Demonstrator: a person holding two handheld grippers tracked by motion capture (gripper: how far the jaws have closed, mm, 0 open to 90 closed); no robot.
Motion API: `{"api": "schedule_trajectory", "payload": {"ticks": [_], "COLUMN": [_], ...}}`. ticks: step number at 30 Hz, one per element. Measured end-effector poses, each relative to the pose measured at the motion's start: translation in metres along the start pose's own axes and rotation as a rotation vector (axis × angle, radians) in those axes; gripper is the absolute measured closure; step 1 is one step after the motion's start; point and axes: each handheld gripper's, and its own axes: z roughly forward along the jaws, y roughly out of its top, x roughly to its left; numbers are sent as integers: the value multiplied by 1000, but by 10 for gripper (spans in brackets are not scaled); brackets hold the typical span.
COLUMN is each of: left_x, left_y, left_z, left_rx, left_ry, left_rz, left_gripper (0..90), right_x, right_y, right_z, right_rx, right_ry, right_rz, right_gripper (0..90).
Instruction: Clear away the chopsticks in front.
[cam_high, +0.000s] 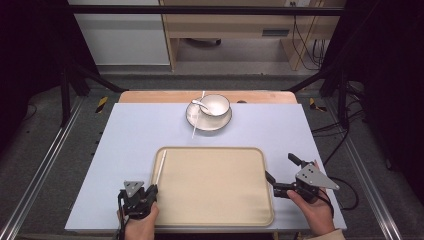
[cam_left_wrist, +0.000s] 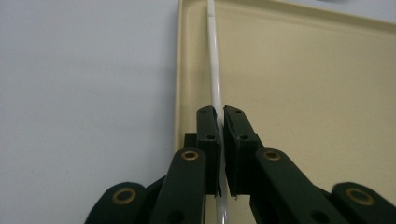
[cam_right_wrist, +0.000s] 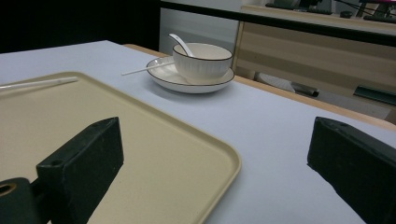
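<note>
Our left gripper (cam_left_wrist: 220, 116) was clamped on a white chopstick (cam_left_wrist: 214, 70) lying along the tan tray's (cam_left_wrist: 184, 70) left rim. Our right gripper (cam_right_wrist: 212, 154) stood wide apart over the tray's right edge, facing the bowl (cam_right_wrist: 201, 59), saucer (cam_right_wrist: 161, 77), second chopstick (cam_right_wrist: 140, 70) on the pale blue table (cam_high: 130, 130).

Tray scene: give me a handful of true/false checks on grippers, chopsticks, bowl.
1. The left gripper is shut on a white chopstick. True.
2. The right gripper is shut. False: its jaws stand wide apart.
3. The bowl sits on the tray. False: it sits on a plate beyond the tray.
4. A spoon rests in the bowl. True.
5. A second chopstick leans across the plate. True.
</note>
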Motion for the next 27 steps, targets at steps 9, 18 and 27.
{"api": "schedule_trajectory", "payload": {"ticks": [9,18,27], "left_x": [-2,2,0], "left_y": [3,0,-3], "left_z": [5,5,8], "left_rx": [5,4,9], "left_ry": [5,-1,4], "left_rz": [-2,-16,8], "left_gripper": [847,845,817], "right_x": [0,1,2], "right_y": [0,0,-1], "right_z": [0,1,1], "right_rx": [1,6,12], "right_ry": [1,10,19], "right_rz": [-2,-3,-4], "right_gripper": [35,36,39]}}
